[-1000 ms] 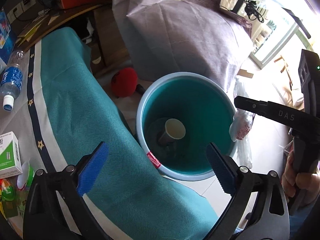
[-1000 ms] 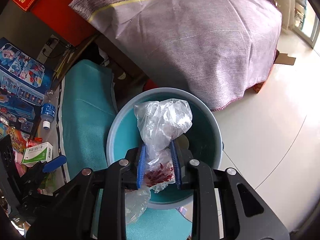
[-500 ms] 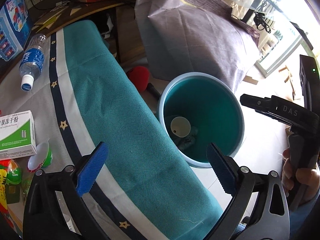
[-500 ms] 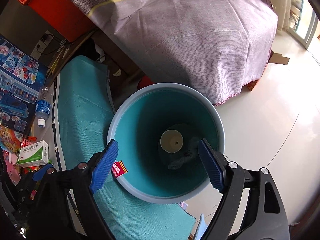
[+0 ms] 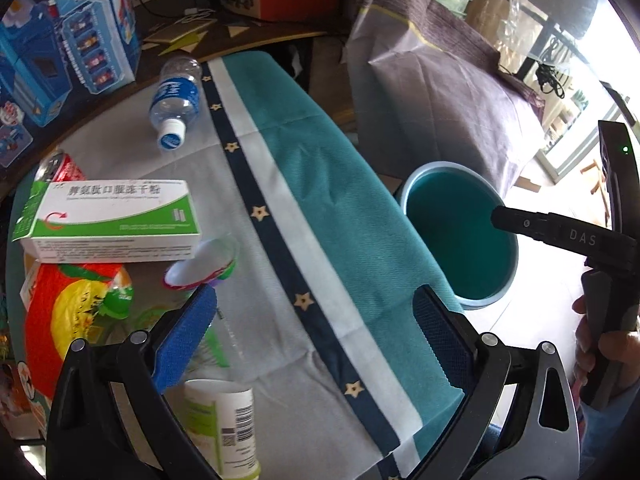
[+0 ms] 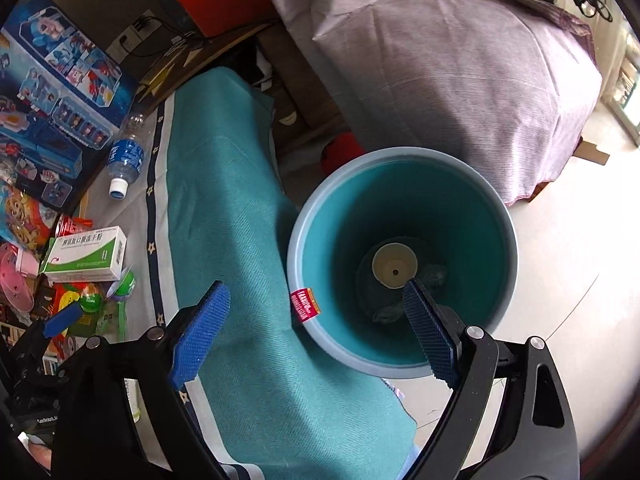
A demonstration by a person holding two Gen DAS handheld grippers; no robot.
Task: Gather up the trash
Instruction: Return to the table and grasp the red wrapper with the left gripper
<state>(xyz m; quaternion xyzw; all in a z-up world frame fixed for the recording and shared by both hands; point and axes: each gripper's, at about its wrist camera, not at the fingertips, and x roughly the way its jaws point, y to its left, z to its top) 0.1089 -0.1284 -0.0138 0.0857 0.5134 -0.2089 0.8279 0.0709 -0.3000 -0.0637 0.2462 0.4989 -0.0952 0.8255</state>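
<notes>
Both grippers empty, jaws spread wide; trash bin on the floor beside the table.

Left gripper [image 5: 314, 328] hangs over the table's teal-and-grey cloth [image 5: 320, 208], fingers apart, holding nothing. Near its left finger: a green-and-white medicine box [image 5: 112, 216], a small cup with a peeled lid [image 5: 202, 266], a red-yellow snack bag [image 5: 68, 312], a white tube with a barcode [image 5: 224, 420]. A water bottle [image 5: 175, 98] lies on its side farther back. Right gripper [image 6: 316, 332] sits above the blue bin [image 6: 304, 240], fingers apart and empty, right finger over the bin's opening, left finger over the cloth. Inside the bin, at the bottom: a paper cup [image 6: 394, 266] and crumpled clear plastic [image 6: 390, 312]. Purple-covered furniture [image 6: 460, 72] stands just behind the bin.
</notes>
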